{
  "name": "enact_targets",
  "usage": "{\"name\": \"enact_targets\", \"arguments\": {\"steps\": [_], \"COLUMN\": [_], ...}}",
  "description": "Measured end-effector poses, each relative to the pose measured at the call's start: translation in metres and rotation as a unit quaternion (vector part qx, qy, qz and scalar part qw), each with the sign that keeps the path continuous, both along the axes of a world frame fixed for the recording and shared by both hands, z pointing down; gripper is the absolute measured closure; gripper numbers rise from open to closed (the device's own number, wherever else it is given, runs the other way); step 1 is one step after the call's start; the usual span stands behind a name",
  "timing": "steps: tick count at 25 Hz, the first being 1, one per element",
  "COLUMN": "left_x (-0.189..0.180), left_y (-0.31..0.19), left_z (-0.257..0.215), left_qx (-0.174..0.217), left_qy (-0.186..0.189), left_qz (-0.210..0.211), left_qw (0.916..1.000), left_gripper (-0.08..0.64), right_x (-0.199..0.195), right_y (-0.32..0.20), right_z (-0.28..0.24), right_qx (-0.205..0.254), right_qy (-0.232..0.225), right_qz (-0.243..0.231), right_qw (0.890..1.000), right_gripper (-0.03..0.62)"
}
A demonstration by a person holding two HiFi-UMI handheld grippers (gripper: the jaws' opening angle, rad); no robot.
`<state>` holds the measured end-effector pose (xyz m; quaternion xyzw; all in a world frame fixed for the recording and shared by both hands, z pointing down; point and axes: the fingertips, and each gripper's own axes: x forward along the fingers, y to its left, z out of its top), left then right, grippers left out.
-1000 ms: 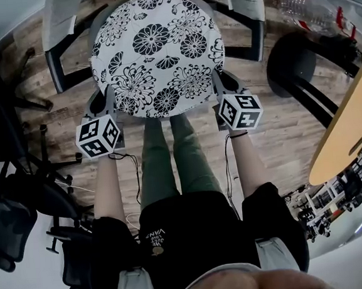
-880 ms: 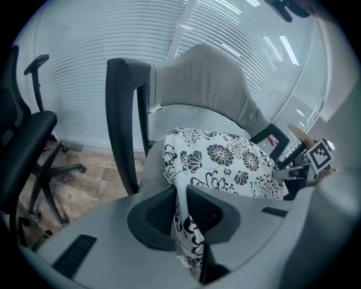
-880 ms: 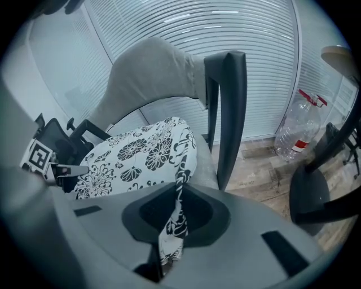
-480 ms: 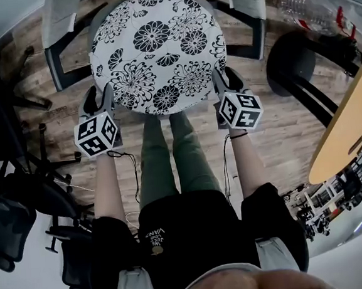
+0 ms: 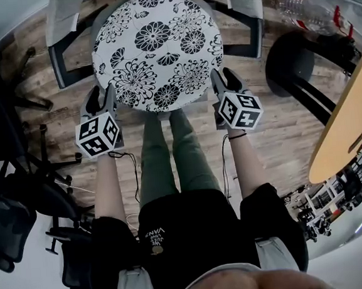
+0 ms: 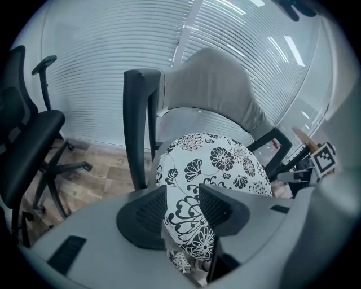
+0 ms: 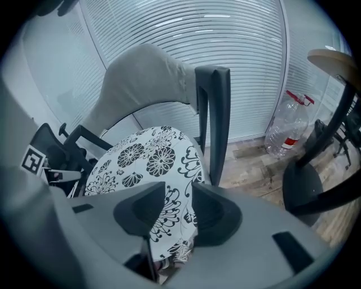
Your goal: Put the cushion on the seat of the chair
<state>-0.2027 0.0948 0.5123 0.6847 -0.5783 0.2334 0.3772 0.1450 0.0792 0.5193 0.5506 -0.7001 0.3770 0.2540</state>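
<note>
The round white cushion with black flowers [image 5: 157, 51] lies on the seat of the grey chair [image 5: 63, 19], between its black armrests. My left gripper [image 5: 100, 97] is at the cushion's near left edge and my right gripper [image 5: 224, 80] at its near right edge. Both have just been opening their jaws and now stand open. In the left gripper view the cushion [image 6: 220, 163] rim shows in the gap of the left gripper [image 6: 181, 197], pads off it. The right gripper [image 7: 177, 197] likewise straddles the cushion [image 7: 141, 158] edge without pressing.
A clear plastic bottle [image 5: 310, 6] stands on the wooden floor at the right, by a round black table base [image 5: 290, 65] and a wooden tabletop [image 5: 349, 126]. Black office chairs [image 5: 15, 193] crowd the left. Window blinds [image 6: 113, 68] run behind the chair.
Both grippers went from shut on the cushion's edges to open. The cushion settled slightly farther away onto the seat. The hands hardly moved.
</note>
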Motion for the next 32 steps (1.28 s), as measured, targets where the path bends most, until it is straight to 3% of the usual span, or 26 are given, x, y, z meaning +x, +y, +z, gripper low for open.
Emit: {"name": "enact_targets", "arguments": {"steps": [2,4,5,7,32], "left_x": [0.001,0.001,0.001,0.004,0.026], "left_y": [-0.001,-0.001,-0.002,-0.002,-0.010], "left_z": [-0.006,-0.013,-0.017,-0.022,-0.113], "left_qx": [0.006,0.015,0.020,0.025,0.071], "left_qy": [-0.001,-0.005,-0.006,-0.002,0.020], "left_qz": [0.004,0.006,0.008,0.014,0.024], "left_qw": [1.0000,0.9999,0.9998,0.9996,0.9970], "left_gripper": [0.387,0.474,0.522,0.548,0.549], "right_x": [0.002,0.003,0.002,-0.001,-0.020], "right_y": [-0.002,-0.003,-0.004,-0.005,-0.011], "right_z": [-0.006,-0.015,-0.019,-0.025,-0.116], "right_qx": [0.008,0.024,0.032,0.040,0.094], "right_qy": [0.002,0.008,0.008,0.003,-0.030], "right_qz": [0.008,0.006,0.001,-0.008,-0.021], "right_qw": [1.000,1.000,0.999,0.999,0.995], "right_gripper": [0.439,0.554,0.562,0.575,0.575]}}
